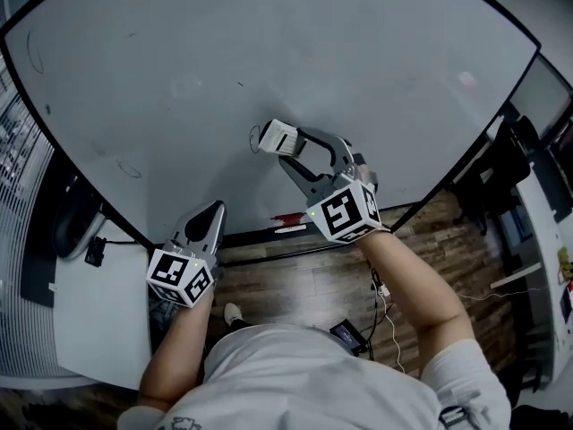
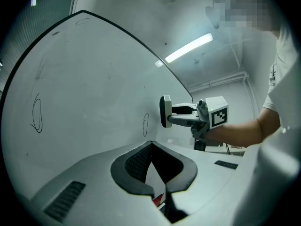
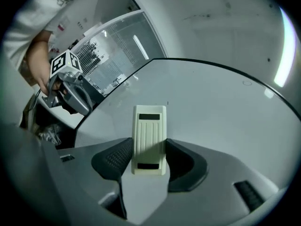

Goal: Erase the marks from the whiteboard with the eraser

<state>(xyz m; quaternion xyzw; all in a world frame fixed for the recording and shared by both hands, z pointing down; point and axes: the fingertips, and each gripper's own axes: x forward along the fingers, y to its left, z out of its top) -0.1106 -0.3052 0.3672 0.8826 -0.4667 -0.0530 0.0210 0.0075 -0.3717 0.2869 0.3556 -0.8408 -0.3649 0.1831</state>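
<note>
Cream eraser (image 3: 149, 140) in right gripper (image 3: 149, 160), at whiteboard (image 3: 211, 107)

Cool, dim, bluish light throughout. A ceiling tube light (image 2: 188, 47) glows brightest in the left gripper view, and the whiteboard (image 1: 269, 61) carries a pale sheen. Both gripper views bend strongly at the edges, with black vignetted corners; the eraser (image 3: 149, 135) is sharp
</note>
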